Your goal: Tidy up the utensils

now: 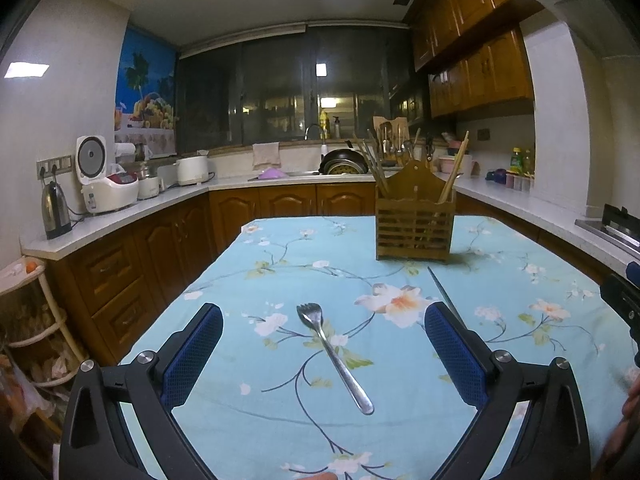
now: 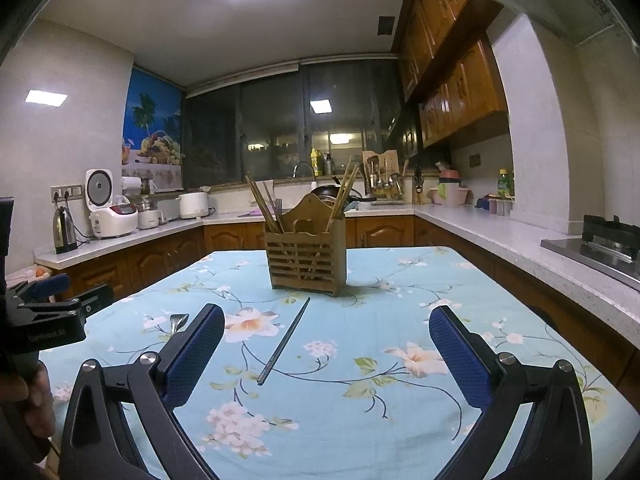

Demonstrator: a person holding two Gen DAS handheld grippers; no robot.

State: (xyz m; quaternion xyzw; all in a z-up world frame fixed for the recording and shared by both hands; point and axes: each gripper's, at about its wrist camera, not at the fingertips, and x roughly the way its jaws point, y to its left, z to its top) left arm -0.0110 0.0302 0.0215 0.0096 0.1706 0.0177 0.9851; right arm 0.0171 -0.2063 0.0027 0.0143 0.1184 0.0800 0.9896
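Fork (image 1: pixel 334 356) lies on the tablecloth (image 1: pixel 280 264) at lower centre of the left view, between the wide-open, empty jaws of the left gripper (image 1: pixel 323 314). Right gripper (image 2: pixel 327 316) (also wide open, empty) frames a chopstick (image 2: pixel 284 341). Holder (image 2: pixel 306 254) stands upright beyond, mid-frame, containing chopsticks.

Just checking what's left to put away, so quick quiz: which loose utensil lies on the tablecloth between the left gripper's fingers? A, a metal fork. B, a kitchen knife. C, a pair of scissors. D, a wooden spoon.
A: in the left wrist view a metal fork lies flat on the floral tablecloth in front of the open left gripper, tines pointing toward the wooden holder.
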